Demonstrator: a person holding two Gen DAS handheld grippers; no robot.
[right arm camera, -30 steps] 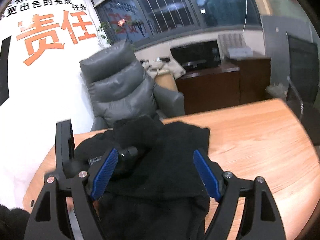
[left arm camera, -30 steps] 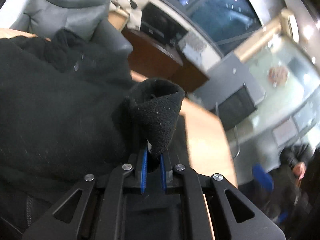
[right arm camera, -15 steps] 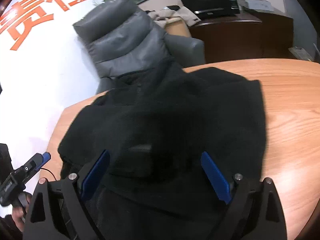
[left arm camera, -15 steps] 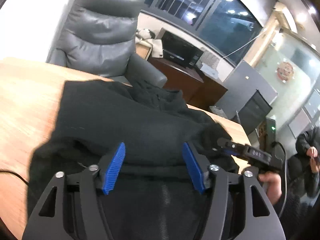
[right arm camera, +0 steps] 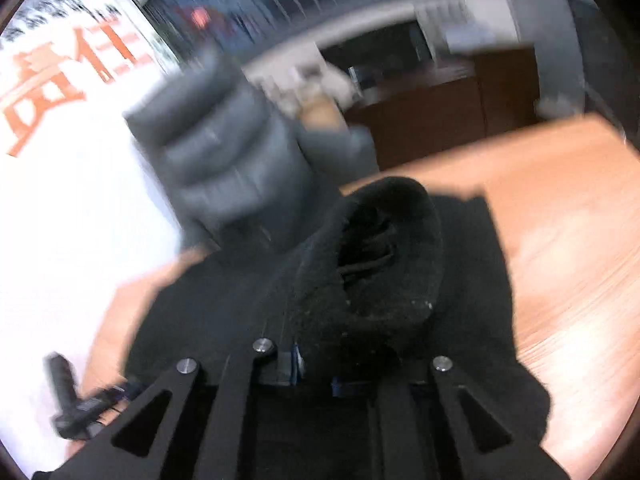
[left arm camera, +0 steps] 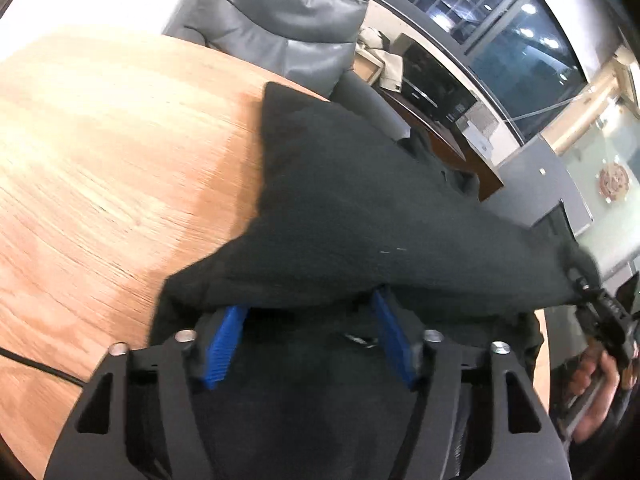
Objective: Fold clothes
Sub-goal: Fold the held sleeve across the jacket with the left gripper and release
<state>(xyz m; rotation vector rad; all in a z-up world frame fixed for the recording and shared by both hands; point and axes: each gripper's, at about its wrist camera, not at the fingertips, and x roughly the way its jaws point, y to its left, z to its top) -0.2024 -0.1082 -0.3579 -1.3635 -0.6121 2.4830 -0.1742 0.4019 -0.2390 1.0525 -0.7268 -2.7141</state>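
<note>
A black fleece garment (left arm camera: 360,200) lies spread on the wooden table (left arm camera: 100,160). My left gripper (left arm camera: 310,312) is at its near folded edge. Its blue pads (left arm camera: 224,344) stand apart and the jaws are closing, with the cloth edge draped over the tips and no pinch to be seen. In the right wrist view my right gripper (right arm camera: 314,360) is shut on a bunched fold of the garment (right arm camera: 380,264), which bulges up in front of it. The right gripper (left arm camera: 600,320) also shows at the far right, holding that corner.
A grey leather armchair (left arm camera: 280,20) stands behind the table, with a dark wooden cabinet (left arm camera: 440,128) beyond it. A thin black cable (left arm camera: 40,368) crosses the table's near left. A person's hand (left arm camera: 592,384) holds the right tool. Bare wood (right arm camera: 580,220) lies right of the garment.
My left gripper let go of the fold it pinched, opened and swung left to the garment's near edge. My right gripper, open before, has shut on a fold of the cloth.
</note>
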